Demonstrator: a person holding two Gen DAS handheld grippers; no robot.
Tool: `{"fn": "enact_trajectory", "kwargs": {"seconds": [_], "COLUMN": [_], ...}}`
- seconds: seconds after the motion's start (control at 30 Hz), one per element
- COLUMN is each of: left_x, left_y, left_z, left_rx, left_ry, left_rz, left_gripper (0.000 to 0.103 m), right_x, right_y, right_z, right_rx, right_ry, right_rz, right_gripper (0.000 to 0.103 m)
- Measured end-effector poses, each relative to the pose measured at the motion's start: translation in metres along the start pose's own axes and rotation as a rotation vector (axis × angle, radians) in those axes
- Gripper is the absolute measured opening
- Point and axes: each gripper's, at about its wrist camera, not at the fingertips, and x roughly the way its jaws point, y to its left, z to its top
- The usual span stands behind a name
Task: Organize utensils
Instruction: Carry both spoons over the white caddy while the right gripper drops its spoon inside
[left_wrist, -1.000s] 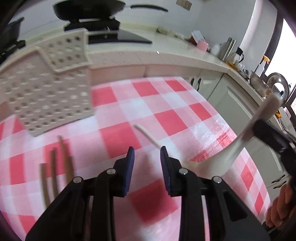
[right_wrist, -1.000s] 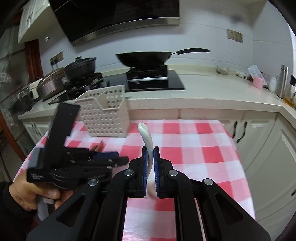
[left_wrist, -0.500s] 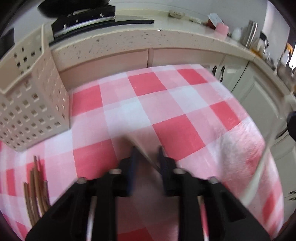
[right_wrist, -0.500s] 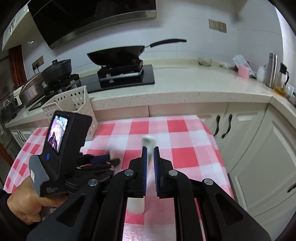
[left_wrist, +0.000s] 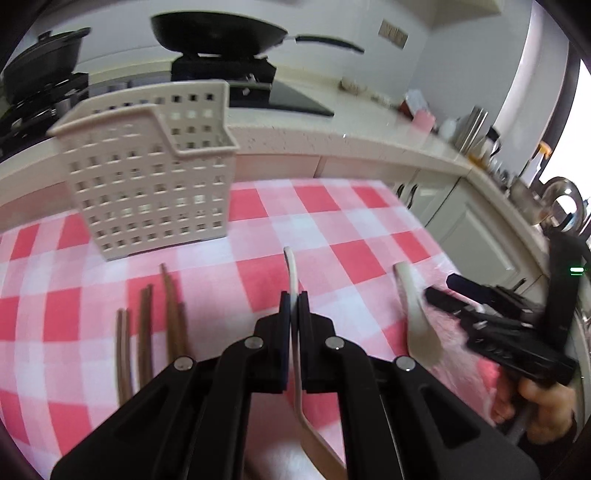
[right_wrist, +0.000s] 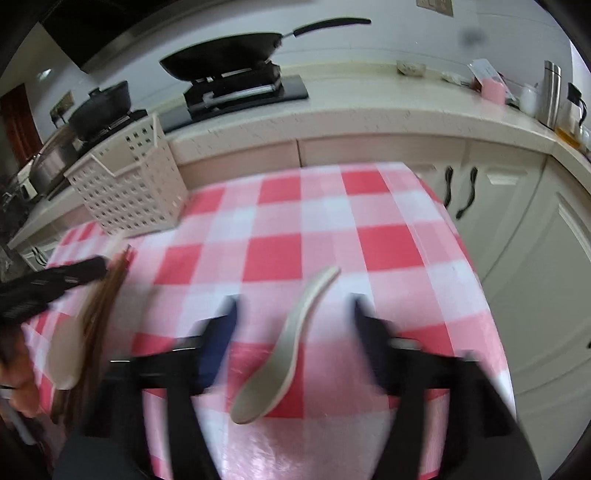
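Note:
My left gripper (left_wrist: 294, 301) is shut on a white spoon (left_wrist: 291, 273), its handle pointing forward above the checked cloth. My right gripper (right_wrist: 293, 306) is open, its jaws wide apart on either side of a second white spoon (right_wrist: 284, 350) that lies on the cloth. That spoon also shows in the left wrist view (left_wrist: 415, 319), with the right gripper (left_wrist: 443, 291) beside it. Several brown chopsticks (left_wrist: 147, 321) lie on the cloth left of my left gripper. A white perforated utensil basket (left_wrist: 147, 181) stands at the table's far left.
The table has a red-and-white checked cloth (right_wrist: 325, 206). Behind it runs a counter with a black wok (right_wrist: 229, 55) on a cooktop, a black pot (right_wrist: 103, 105), and a steel flask (right_wrist: 552, 92). White cabinets (right_wrist: 517, 206) stand to the right of the table.
My left gripper has shut on a white spoon and lifted it. My right gripper has opened and let go of its spoon, which now lies on the cloth.

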Motion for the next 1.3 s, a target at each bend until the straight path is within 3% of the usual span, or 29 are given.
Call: {"fn": "enact_trajectory", "kwargs": {"seconds": [0.1,0.2,0.37,0.43,0.73,1.03,1.3], "left_x": [-0.024,-0.044,-0.062,-0.064,-0.075,-0.093,-0.111], "left_y": [0.002,0.006,0.019,0.023,0.026,0.027,0.032], "left_z": [-0.007,-0.013,-0.014,-0.013,-0.005,0.010,0.048], "left_rx": [0.005,0.011,0.005,0.002,0.005,0.018,0.030], "left_ry": [-0.038,-0.069,-0.100,-0.109,-0.145,-0.191,-0.264], "left_rz": [-0.006,0.001,0.018,0.021,0.029,0.027,0.032], "left_gripper": [0.004,0.004,0.004,0.004,0.004,0.004,0.004], "right_x": [0.009,0.028,0.050,0.054,0.007,-0.048,-0.059], "right_y": [-0.001,-0.004,-0.006,-0.008,0.018,0.057,0.124], "right_z": [-0.003,-0.002,0.005,0.010,0.031,0.052,0.109], "right_rx": [0.001,0.017,0.000,0.002,-0.052,-0.116,-0.179], "right_ry": [0.023,0.058,0.081,0.085,-0.039,-0.150,-0.294], "right_rz": [-0.026,-0.062,-0.105,-0.090,0.005,0.109,0.173], "right_gripper": [0.065,0.059,0.038,0.016,0.008,0.008,0.008]}}
